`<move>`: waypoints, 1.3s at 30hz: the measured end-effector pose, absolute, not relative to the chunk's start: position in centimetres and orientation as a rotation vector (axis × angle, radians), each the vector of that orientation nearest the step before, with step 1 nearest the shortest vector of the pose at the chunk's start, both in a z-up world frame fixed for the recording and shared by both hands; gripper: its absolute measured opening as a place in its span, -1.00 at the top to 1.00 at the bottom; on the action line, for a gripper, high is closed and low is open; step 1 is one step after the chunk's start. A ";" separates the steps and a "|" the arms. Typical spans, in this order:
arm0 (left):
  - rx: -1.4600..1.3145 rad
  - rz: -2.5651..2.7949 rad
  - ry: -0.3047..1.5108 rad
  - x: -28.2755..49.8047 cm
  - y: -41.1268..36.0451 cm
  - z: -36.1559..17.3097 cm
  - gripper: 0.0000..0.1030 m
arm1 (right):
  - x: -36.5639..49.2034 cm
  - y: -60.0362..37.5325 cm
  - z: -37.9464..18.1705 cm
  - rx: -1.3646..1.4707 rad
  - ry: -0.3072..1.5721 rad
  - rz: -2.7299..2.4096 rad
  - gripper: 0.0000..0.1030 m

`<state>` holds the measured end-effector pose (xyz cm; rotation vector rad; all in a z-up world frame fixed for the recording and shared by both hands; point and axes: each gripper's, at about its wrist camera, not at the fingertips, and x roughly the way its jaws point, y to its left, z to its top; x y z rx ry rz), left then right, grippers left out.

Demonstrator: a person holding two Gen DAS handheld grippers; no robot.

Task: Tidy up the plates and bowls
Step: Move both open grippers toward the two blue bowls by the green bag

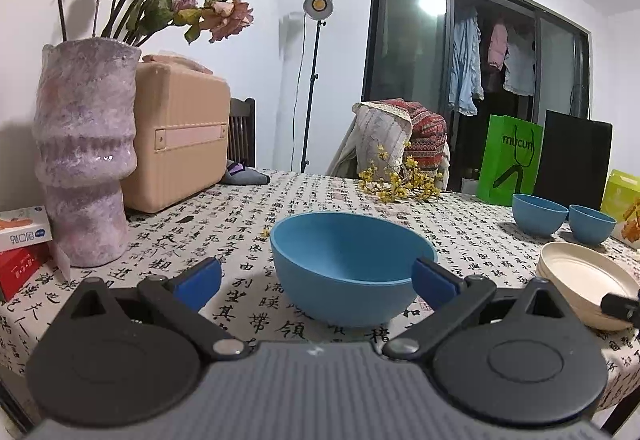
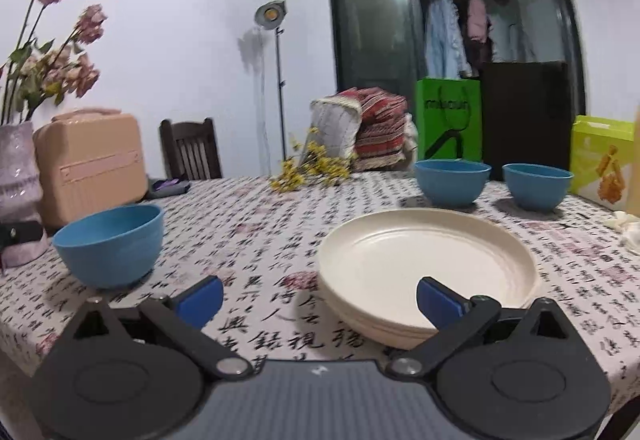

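Observation:
A blue bowl [image 1: 348, 264] stands on the table just ahead of my left gripper [image 1: 316, 282], which is open and empty, its right pad by the bowl's near rim. The same bowl shows at the left in the right wrist view [image 2: 110, 244]. A stack of cream plates [image 2: 428, 268] lies before my right gripper [image 2: 318, 298], which is open and empty, its right pad over the stack's near edge. The stack also shows at the right in the left wrist view [image 1: 588, 284]. Two smaller blue bowls [image 2: 452, 181] [image 2: 538, 185] stand side by side at the back right.
A purple vase [image 1: 84, 155] with dried flowers and a peach case [image 1: 180, 131] stand at the left. Yellow flower sprigs [image 1: 400, 183], a green bag [image 1: 510, 159], a black bag [image 1: 572, 159] and a snack box [image 2: 604, 159] line the far edge. The tablecloth [image 1: 224, 224] has calligraphy print.

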<state>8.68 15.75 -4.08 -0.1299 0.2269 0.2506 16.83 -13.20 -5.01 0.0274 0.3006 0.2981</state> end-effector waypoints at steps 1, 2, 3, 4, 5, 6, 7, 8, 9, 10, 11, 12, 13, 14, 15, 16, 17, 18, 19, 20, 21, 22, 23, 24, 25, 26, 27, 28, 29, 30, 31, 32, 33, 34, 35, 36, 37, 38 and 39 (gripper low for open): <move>-0.125 0.250 0.225 8.7 15.7 -4.1 -1.00 | 16.8 -13.3 -5.0 0.032 0.299 0.293 -1.00; -0.120 0.250 0.223 8.7 15.5 -4.2 -1.00 | 16.8 -13.5 -5.0 0.035 0.298 0.288 -1.00; -0.115 0.250 0.221 8.7 15.5 -4.2 -1.00 | 16.8 -13.6 -5.0 0.038 0.298 0.285 -1.00; -0.111 0.250 0.219 8.7 15.4 -4.2 -1.00 | 16.8 -13.7 -5.1 0.039 0.300 0.283 -1.00; -0.108 0.249 0.218 8.6 15.3 -4.2 -1.00 | 16.8 -13.8 -5.2 0.041 0.302 0.280 -1.00; -0.104 0.249 0.219 8.7 15.3 -4.2 -1.00 | 16.8 -14.0 -5.2 0.045 0.301 0.276 -1.00; -0.101 0.250 0.220 8.7 15.2 -4.2 -1.00 | 16.8 -14.1 -5.2 0.047 0.301 0.275 -1.00; -0.102 0.249 0.220 8.7 15.1 -4.2 -1.00 | 16.7 -14.2 -5.2 0.049 0.300 0.272 -1.00; -0.103 0.247 0.220 8.6 15.1 -4.2 -1.00 | 16.6 -14.3 -5.3 0.049 0.298 0.267 -1.00; -0.103 0.246 0.221 8.6 15.1 -4.3 -1.00 | 16.6 -14.5 -5.3 0.049 0.297 0.264 -1.00; -0.102 0.246 0.221 8.6 15.0 -4.3 -1.00 | 16.5 -14.6 -5.3 0.050 0.297 0.261 -1.00; -0.100 0.246 0.221 8.5 15.0 -4.3 -1.00 | 16.4 -14.8 -5.2 0.051 0.297 0.258 -1.00; -0.099 0.245 0.221 8.5 14.8 -4.2 -1.00 | 16.4 -14.9 -5.3 0.052 0.297 0.255 -1.00; -0.098 0.243 0.221 8.5 14.7 -4.2 -1.00 | 16.3 -15.0 -5.2 0.054 0.298 0.252 -1.00; -0.096 0.240 0.219 8.4 14.6 -4.2 -1.00 | 16.2 -15.2 -5.2 0.056 0.297 0.250 -1.00; -0.095 0.237 0.217 8.4 14.5 -4.1 -1.00 | 16.1 -15.3 -5.2 0.057 0.297 0.248 -1.00; -0.093 0.235 0.214 8.3 14.3 -4.0 -1.00 | 16.0 -15.4 -5.2 0.056 0.295 0.246 -1.00; -0.090 0.230 0.210 8.2 14.1 -3.9 -1.00 | 15.8 -15.5 -5.1 0.053 0.294 0.241 -1.00; -0.087 0.225 0.206 8.2 13.9 -3.9 -1.00 | 15.7 -15.7 -5.1 0.050 0.293 0.237 -1.00; -0.083 0.221 0.203 8.2 13.7 -3.8 -1.00 | 15.5 -15.9 -5.1 0.048 0.292 0.230 -1.00; -0.080 0.217 0.198 8.2 13.5 -3.7 -1.00 | 15.3 -16.1 -5.0 0.046 0.291 0.222 -1.00; -0.078 0.211 0.194 8.2 13.2 -3.6 -1.00 | 15.1 -16.4 -4.9 0.044 0.290 0.214 -1.00; -0.076 0.204 0.191 8.2 13.1 -3.5 -1.00 | 15.0 -16.6 -4.8 0.043 0.289 0.205 -1.00; -0.074 0.197 0.187 8.2 12.8 -3.4 -1.00 | 14.8 -16.9 -4.7 0.044 0.287 0.194 -1.00; -0.072 0.191 0.184 8.3 12.6 -3.3 -1.00 | 14.7 -17.2 -4.6 0.047 0.284 0.185 -1.00; -0.071 0.185 0.180 8.3 12.5 -3.1 -1.00 | 14.6 -17.5 -4.4 0.048 0.282 0.177 -1.00; -0.069 0.178 0.177 8.4 12.3 -3.0 -1.00 | 14.6 -17.7 -4.3 0.051 0.280 0.170 -1.00; -0.068 0.174 0.175 8.4 12.1 -2.9 -1.00 | 14.6 -18.0 -4.2 0.053 0.277 0.161 -1.00; -0.067 0.167 0.173 8.5 12.0 -2.8 -1.00 | 14.7 -18.3 -4.1 0.056 0.276 0.155 -1.00; -0.066 0.161 0.172 8.5 11.8 -2.7 -1.00 | 14.7 -18.5 -4.1 0.057 0.277 0.150 -1.00; -0.064 0.157 0.172 8.7 11.7 -2.7 -1.00 | 14.9 -18.7 -4.1 0.058 0.279 0.146 -1.00; -0.062 0.153 0.172 8.9 11.5 -2.6 -1.00 | 15.0 -18.8 -4.1 0.057 0.280 0.143 -1.00; -0.061 0.151 0.175 9.1 11.3 -2.6 -1.00 | 15.1 -19.0 -4.1 0.056 0.282 0.139 -1.00; -0.058 0.147 0.181 9.4 11.1 -2.5 -1.00 | 15.4 -19.1 -4.1 0.057 0.284 0.136 -1.00; -0.054 0.143 0.186 9.8 10.9 -2.4 -1.00 | 15.7 -19.2 -4.1 0.061 0.286 0.135 -1.00; -0.049 0.140 0.186 10.0 10.6 -2.4 -1.00 | 16.1 -19.3 -4.1 0.065 0.288 0.136 -1.00; -0.042 0.137 0.184 10.2 10.3 -2.3 -1.00 | 16.5 -19.4 -4.1 0.068 0.291 0.136 -1.00; -0.035 0.132 0.183 10.4 10.0 -2.3 -1.00 | 16.9 -19.5 -4.2 0.069 0.295 0.137 -1.00; -0.027 0.129 0.181 10.7 9.7 -2.1 -1.00 | 17.2 -19.6 -4.2 0.070 0.300 0.137 -1.00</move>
